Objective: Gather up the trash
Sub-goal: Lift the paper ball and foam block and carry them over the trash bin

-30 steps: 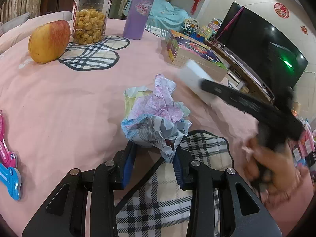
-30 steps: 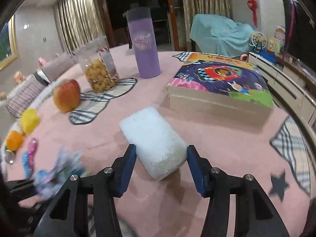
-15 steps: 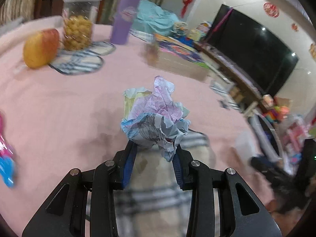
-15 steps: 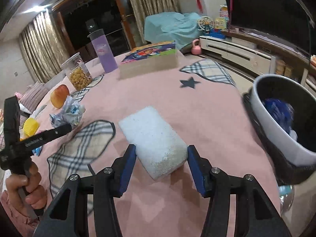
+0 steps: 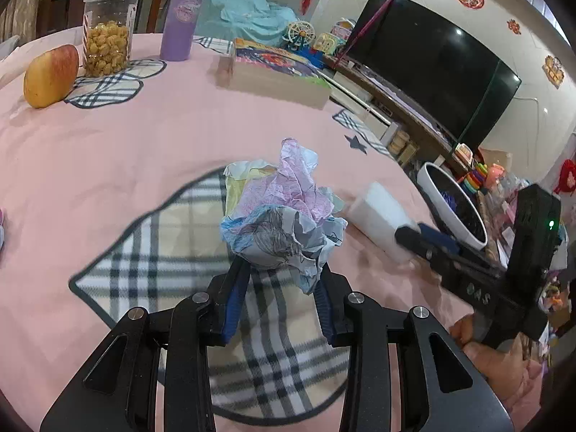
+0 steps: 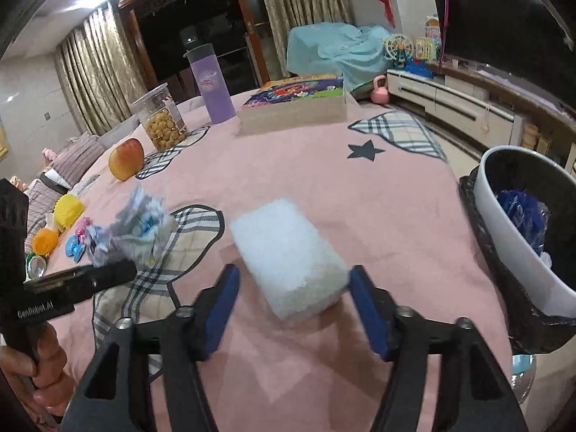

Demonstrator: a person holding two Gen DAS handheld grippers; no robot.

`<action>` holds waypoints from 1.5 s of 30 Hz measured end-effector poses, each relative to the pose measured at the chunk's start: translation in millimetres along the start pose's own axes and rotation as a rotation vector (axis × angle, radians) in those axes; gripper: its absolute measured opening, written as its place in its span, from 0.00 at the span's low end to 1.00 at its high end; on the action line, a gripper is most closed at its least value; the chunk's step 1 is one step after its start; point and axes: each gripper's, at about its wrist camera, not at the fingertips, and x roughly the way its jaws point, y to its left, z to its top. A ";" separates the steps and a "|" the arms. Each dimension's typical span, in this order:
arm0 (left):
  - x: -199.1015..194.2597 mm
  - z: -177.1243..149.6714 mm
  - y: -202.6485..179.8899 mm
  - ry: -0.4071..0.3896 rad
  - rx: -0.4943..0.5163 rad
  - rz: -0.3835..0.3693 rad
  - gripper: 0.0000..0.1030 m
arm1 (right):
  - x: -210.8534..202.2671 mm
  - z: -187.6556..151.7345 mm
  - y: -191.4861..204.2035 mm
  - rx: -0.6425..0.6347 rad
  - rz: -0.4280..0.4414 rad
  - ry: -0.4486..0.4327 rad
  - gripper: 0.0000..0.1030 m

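Note:
My left gripper [image 5: 280,280] is shut on a crumpled paper wad [image 5: 284,212], pink, blue and yellow, held above the pink tablecloth. The wad also shows in the right wrist view [image 6: 140,226]. My right gripper [image 6: 291,288] is shut on a white foam block [image 6: 288,259], which also shows in the left wrist view [image 5: 381,216], to the right of the wad. A white trash bin [image 6: 518,248] with a black liner stands past the table's right edge; blue trash lies inside. The bin also shows in the left wrist view [image 5: 446,205].
On the table stand an apple [image 5: 50,72], a popcorn jar [image 5: 108,43], a purple tumbler [image 5: 181,18] and a boxed game [image 5: 277,75]. Small toys [image 6: 57,223] lie at the left edge. A TV [image 5: 432,68] is beyond the table.
Both grippers have swung right, toward the bin side of the table, with their loads. The right gripper and its block now sit close to the right of the wad.

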 end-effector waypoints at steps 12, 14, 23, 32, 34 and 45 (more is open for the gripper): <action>1.9 -8.7 -31.5 0.014 0.054 -0.033 0.32 | -20.6 -4.3 -22.3 0.065 0.061 -0.012 0.60; 1.8 -9.6 -29.8 0.015 0.051 -0.026 0.32 | -19.3 -3.5 -16.8 0.029 0.062 -0.025 0.71; 1.3 -10.6 -26.6 0.022 0.039 -0.011 0.32 | 13.5 4.4 -0.6 -0.100 0.064 0.081 0.53; 9.1 -7.5 -49.4 0.041 0.093 -0.036 0.32 | -37.6 -9.3 -37.5 0.069 0.048 -0.039 0.47; 12.6 -5.8 -61.6 0.048 0.122 -0.054 0.32 | -53.1 -12.1 -48.4 0.106 0.039 -0.071 0.47; 29.1 1.6 -159.6 0.066 0.332 -0.162 0.32 | -116.4 -17.9 -103.8 0.196 -0.093 -0.149 0.47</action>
